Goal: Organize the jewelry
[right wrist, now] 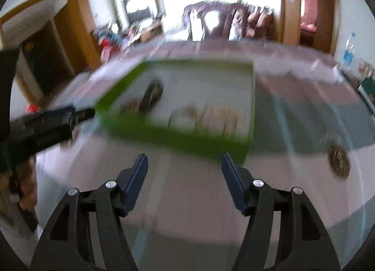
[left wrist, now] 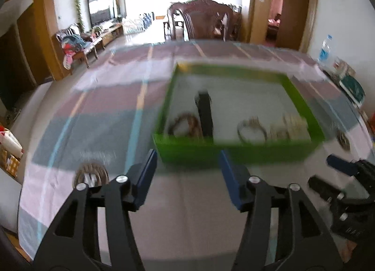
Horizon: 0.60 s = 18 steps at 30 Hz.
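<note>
A green box (left wrist: 234, 151) sits on the checked tablecloth, also in the right wrist view (right wrist: 178, 137). Inside lie a brown beaded bracelet (left wrist: 185, 123), a dark upright piece (left wrist: 205, 114), a pale bangle (left wrist: 252, 129) and pale stacked bracelets (left wrist: 290, 125). My left gripper (left wrist: 187, 161) is open and empty just in front of the box. A beaded bracelet (left wrist: 91, 173) lies on the cloth to its left. My right gripper (right wrist: 185, 161) is open and empty near the box's front. Another bracelet (right wrist: 338, 159) lies on the cloth to its right. Both views are blurred.
A water bottle (left wrist: 325, 50) and books (left wrist: 354, 88) stand at the table's right edge. A dark wooden chair (left wrist: 201, 20) is behind the table's far edge. The right gripper shows in the left wrist view (left wrist: 332, 172).
</note>
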Available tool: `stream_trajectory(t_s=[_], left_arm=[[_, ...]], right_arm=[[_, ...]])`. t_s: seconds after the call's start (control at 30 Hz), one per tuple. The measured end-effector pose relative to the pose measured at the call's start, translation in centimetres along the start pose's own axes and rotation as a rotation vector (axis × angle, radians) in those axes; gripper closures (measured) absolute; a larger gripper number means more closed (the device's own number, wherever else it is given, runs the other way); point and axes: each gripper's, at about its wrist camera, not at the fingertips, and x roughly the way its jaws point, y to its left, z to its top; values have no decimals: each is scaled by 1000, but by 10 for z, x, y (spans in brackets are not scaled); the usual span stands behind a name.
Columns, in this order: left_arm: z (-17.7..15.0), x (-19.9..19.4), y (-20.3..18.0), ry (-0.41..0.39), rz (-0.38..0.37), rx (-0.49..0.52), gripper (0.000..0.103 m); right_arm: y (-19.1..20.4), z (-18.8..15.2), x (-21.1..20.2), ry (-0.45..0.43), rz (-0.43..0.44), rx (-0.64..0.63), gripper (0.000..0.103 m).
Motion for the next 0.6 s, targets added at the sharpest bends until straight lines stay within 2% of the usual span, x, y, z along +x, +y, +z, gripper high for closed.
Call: stream_trajectory(t_s=[0.1,0.27,0.43,0.6], left_arm=[[-20,11,-7,63,1,11,38],[-34,28,-13,113,3,10,33],[-43,28,-20,126,-8,22,28],[-45,34,-27,135,-9,45,26]], right_arm=[[11,-32,12,94,29,-64,39],[35,-57,20,143,49,-155,39],[41,-58,32,141,-65,-196,39],[13,-48,40,128,-136,-73,39]])
